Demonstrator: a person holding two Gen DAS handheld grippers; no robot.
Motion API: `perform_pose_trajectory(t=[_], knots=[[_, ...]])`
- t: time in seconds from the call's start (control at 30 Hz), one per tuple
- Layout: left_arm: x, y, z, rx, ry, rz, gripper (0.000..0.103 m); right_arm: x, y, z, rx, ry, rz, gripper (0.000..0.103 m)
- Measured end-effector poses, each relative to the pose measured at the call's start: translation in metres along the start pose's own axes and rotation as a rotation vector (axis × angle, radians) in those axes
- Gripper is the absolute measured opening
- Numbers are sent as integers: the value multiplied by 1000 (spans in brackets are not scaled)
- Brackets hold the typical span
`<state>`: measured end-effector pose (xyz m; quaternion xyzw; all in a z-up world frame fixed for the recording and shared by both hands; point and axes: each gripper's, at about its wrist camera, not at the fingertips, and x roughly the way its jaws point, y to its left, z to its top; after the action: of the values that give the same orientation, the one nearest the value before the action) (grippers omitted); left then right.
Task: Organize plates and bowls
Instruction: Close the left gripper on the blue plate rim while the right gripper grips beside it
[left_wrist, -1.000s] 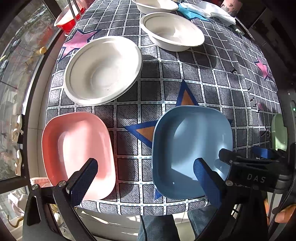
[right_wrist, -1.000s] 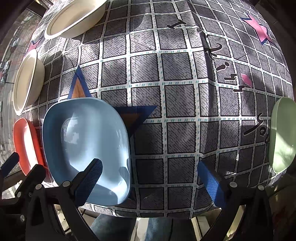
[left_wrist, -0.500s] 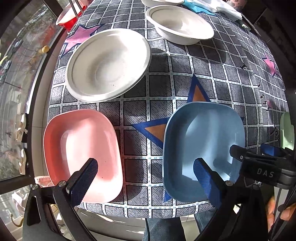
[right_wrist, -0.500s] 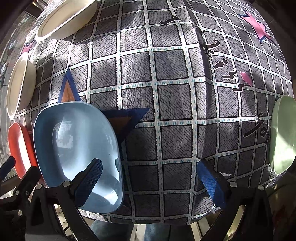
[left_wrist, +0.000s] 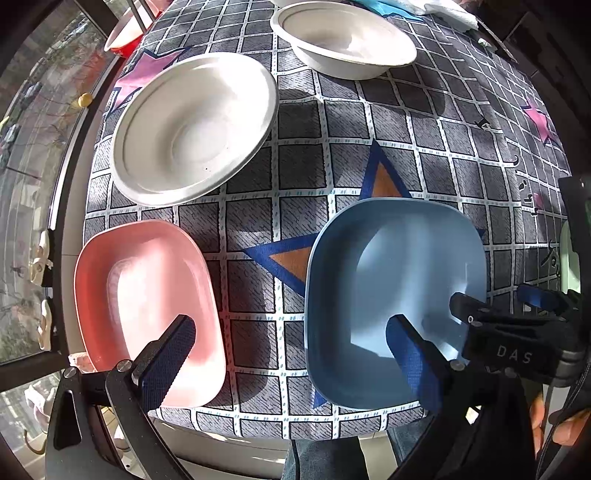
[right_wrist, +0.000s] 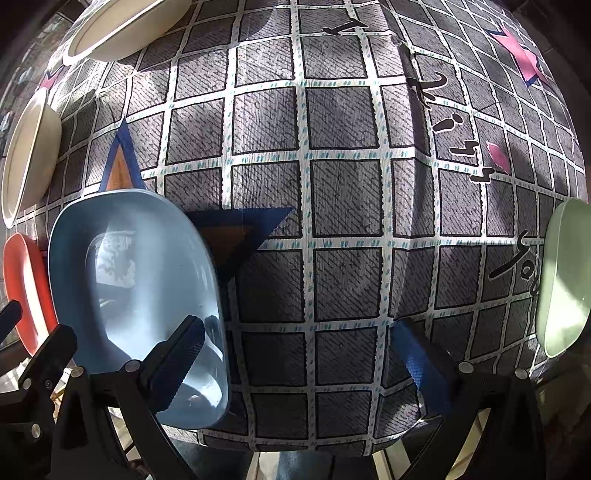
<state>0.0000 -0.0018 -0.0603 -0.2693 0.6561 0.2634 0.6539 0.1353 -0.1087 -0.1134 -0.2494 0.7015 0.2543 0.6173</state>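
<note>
Now both grippers hover over the near edge of the checked tablecloth (right_wrist: 343, 199), each with its fingers spread wide and holding nothing. From the left wrist view, the left gripper (left_wrist: 291, 358) straddles the gap between the pink plate (left_wrist: 147, 306) at 8 o'clock and the blue plate (left_wrist: 391, 291) at 4 o'clock; the two lie apart. A white plate (left_wrist: 192, 125) lies at 11 o'clock, a white bowl (left_wrist: 343, 44) at 12 (both empty). The right gripper (right_wrist: 299, 358) has its left finger over the blue plate's near corner. A pale green plate (right_wrist: 565, 277) sits at 3 o'clock, well apart.
</note>
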Motion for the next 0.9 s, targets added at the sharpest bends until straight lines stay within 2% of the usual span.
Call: perform_pose_trajectory(t=[0.2, 0.53, 0.7, 0.9], knots=[[5, -11, 3, 13, -15, 31, 103, 7, -7, 1, 1, 4, -24, 103], [15, -24, 2, 32, -18, 24, 103, 9, -18, 2, 0, 2, -37, 103], [18, -30, 5, 51, -28, 39, 103, 9, -34, -2, -6, -1, -59, 103], [25, -43, 12, 71, -36, 39, 103, 16, -72, -11, -9, -7, -111, 103]])
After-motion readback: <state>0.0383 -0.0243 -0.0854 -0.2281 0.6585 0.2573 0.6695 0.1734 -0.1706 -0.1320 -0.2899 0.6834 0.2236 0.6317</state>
